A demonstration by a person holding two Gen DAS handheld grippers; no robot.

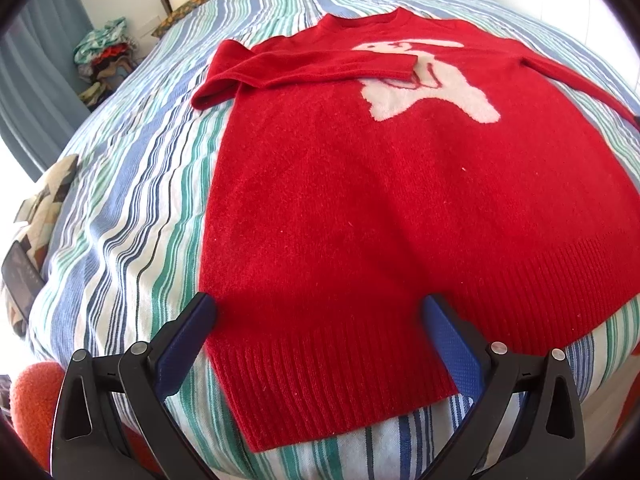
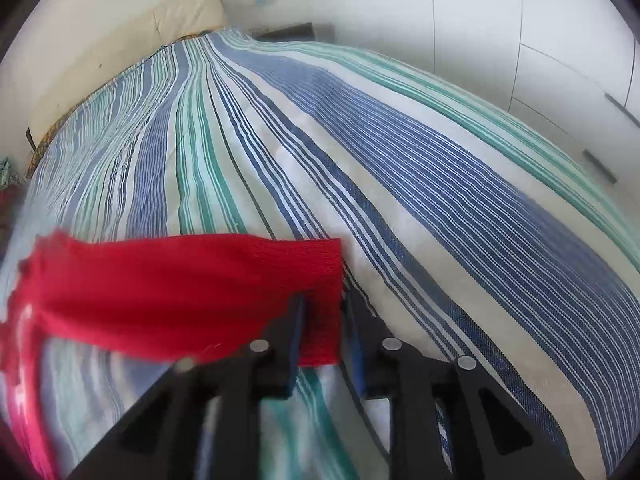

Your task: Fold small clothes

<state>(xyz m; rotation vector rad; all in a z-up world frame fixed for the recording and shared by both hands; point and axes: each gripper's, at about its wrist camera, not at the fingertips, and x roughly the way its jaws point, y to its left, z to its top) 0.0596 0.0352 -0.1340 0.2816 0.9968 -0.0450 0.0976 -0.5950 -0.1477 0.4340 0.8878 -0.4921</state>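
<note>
From my left wrist camera I see the red sweater (image 1: 400, 200) lying flat on the striped bedspread (image 1: 132, 184), chest side up, with a white animal figure (image 1: 424, 80) knitted near the collar. Taking the sweater as my landmark: one sleeve (image 1: 304, 68) is folded across its upper chest, the cuff end lying over the white figure. My left gripper (image 1: 318, 320) hovers over the sweater's ribbed hem (image 1: 360, 372), blue pads spread wide with nothing between them. Off the sweater's sleeve side, beyond the bed's edge, sits a pile of clothes (image 1: 104, 56) against a blue curtain (image 1: 44, 60). Off the hem corner on that same side lie a patterned cushion (image 1: 48, 196) and a dark phone (image 1: 20, 276).

From my right wrist camera, the sweater's other sleeve (image 2: 180, 296) stretches across the bedspread (image 2: 400, 160), blurred toward the body. My right gripper (image 2: 324, 316) is clenched on the sleeve's ribbed cuff (image 2: 320, 280), the fabric pinched between the two fingers. Beyond the cuff the bedspread runs bare to a pale headboard (image 2: 168, 20) and white cabinet doors (image 2: 560, 60).
</note>
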